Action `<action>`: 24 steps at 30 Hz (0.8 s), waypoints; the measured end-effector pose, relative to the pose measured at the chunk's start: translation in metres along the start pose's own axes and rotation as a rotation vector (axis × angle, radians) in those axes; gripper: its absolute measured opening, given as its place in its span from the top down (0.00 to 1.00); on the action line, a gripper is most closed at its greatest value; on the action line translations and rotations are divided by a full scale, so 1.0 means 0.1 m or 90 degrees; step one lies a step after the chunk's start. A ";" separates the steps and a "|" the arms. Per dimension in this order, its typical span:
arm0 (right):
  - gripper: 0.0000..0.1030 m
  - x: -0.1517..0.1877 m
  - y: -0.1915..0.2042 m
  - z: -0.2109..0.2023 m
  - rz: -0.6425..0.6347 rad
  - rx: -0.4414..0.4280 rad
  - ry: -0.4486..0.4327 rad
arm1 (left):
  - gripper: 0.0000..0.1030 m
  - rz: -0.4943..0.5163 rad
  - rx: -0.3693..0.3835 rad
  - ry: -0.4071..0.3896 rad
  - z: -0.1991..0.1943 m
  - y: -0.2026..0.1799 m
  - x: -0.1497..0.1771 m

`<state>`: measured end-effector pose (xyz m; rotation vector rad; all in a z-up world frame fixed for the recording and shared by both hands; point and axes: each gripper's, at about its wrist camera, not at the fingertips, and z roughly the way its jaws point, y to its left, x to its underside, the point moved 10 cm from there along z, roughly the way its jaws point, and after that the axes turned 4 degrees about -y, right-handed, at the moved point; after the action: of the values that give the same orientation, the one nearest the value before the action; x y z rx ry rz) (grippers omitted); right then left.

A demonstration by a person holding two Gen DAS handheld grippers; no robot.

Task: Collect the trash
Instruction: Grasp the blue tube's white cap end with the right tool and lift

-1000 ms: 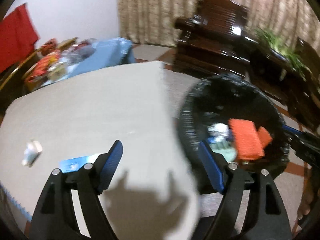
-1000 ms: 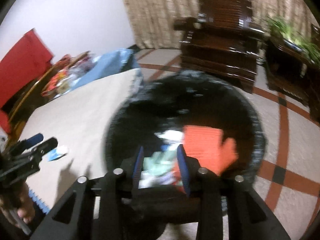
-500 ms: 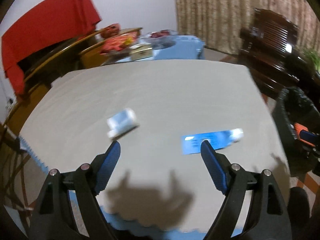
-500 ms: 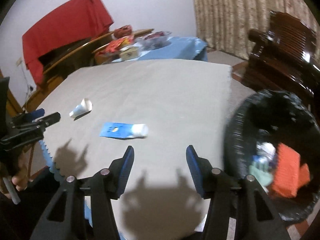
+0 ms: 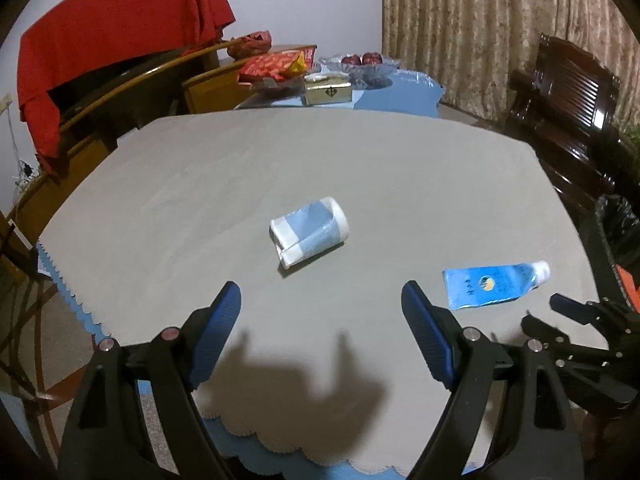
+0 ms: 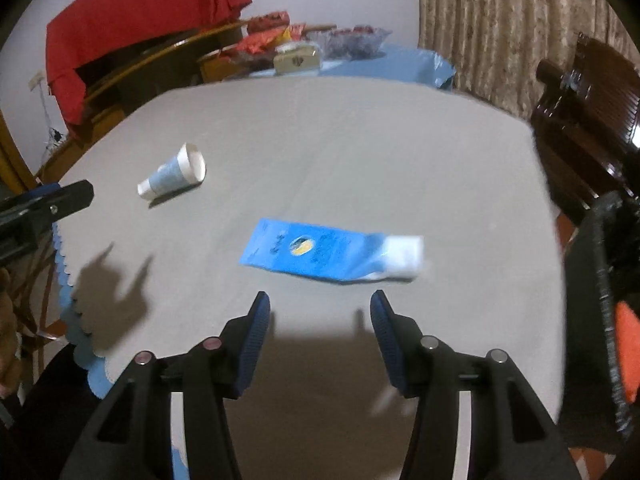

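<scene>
Left wrist view. The left tool [image 5: 321, 308] hangs over the table [image 5: 400, 168], jaws wide, nothing between them. A crushed paper cup [image 5: 309, 231] lies on its side just beyond the fingertips, at 12 o'clock from the tool. A flattened blue tube [image 5: 494, 285] with a white cap lies at 2 o'clock, near the table's right edge. The right tool [image 5: 576, 312] shows at 3 o'clock, past the tube. A black-lined bin [image 5: 618, 224] is partly visible off the table at 3 o'clock.

Right wrist view (slightly blurred). The right tool [image 6: 318, 320] has its jaws about half apart and closing, with nothing between them. The blue tube [image 6: 332, 256] lies directly ahead at 12 o'clock, not yet touched. The paper cup [image 6: 174, 176] sits at 10 o'clock, well apart from the tube. The bin [image 6: 588, 304] stands at 3 o'clock; something orange shows inside.

Progress, as judged: some trash is already binned. Two pieces are left on the table, one lined up for each tool.
</scene>
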<state>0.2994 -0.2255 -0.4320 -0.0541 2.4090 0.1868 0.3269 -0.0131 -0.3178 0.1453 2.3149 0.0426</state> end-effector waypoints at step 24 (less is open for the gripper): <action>0.25 -0.52 -0.11 0.06 -0.058 0.021 -0.065 | 0.19 -0.008 0.021 0.029 0.58 0.05 0.09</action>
<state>0.3433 -0.2357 -0.4032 -0.1366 2.3021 0.1053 0.3639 -0.0076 -0.3632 0.1486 2.3626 0.0020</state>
